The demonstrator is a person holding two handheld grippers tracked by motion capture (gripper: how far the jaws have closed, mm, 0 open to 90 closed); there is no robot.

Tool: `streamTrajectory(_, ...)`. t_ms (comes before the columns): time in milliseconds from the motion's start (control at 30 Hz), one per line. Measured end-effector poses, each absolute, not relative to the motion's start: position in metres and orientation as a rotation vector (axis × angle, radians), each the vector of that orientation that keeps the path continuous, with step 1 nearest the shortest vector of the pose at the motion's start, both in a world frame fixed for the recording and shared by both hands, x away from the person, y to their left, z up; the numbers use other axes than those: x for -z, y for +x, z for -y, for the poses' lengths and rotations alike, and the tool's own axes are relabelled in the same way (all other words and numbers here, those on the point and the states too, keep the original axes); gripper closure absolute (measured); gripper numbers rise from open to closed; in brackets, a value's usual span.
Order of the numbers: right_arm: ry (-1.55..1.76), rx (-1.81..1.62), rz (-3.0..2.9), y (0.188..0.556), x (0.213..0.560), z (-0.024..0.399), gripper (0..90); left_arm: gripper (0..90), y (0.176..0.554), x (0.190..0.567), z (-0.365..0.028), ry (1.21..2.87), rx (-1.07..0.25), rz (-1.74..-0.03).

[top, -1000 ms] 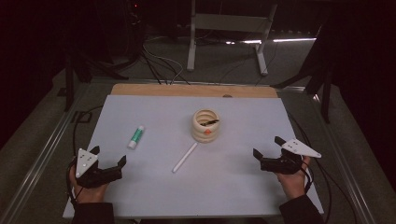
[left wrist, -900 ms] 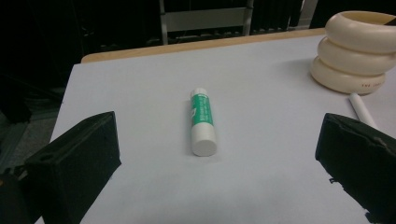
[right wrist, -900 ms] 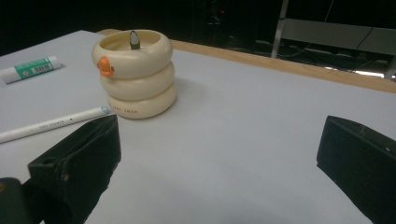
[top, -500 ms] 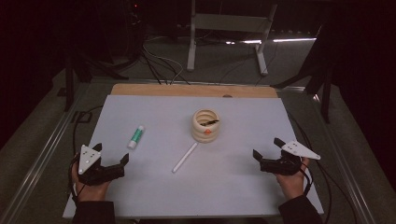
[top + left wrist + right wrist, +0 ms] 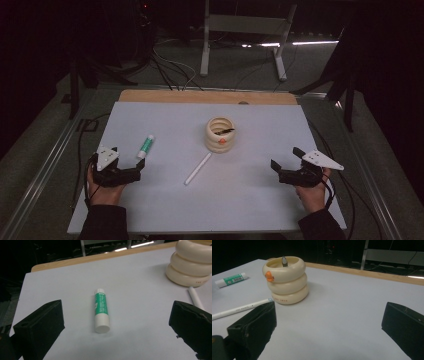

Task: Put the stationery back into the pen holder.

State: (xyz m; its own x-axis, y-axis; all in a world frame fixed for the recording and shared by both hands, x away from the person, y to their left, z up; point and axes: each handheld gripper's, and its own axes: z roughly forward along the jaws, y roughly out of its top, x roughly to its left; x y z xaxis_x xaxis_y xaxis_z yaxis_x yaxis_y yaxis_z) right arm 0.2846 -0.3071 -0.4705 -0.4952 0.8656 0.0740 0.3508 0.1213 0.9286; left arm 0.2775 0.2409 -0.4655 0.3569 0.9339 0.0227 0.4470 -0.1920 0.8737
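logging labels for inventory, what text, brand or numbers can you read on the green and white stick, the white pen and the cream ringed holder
Green and white glue stick: printing and a barcode on the green label, too blurred to read.
Thin white pen: a line of small grey lettering along the barrel, too small to read.
Cream ringed pen holder with an orange beak: small reddish lettering on the bottom ring, not legible.
No legible text on the white table top or the two grippers.

Dim room, dark surroundings; soft shadows; slight blur, grainy.
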Motion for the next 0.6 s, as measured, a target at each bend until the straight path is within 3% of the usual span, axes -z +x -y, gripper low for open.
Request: streamTrajectory(600,1.173,-1.377,-1.892,0.283,0.469,0.309,0.1,0.3,0.309,0.454,-0.24,1.855,-0.738,-1.234)
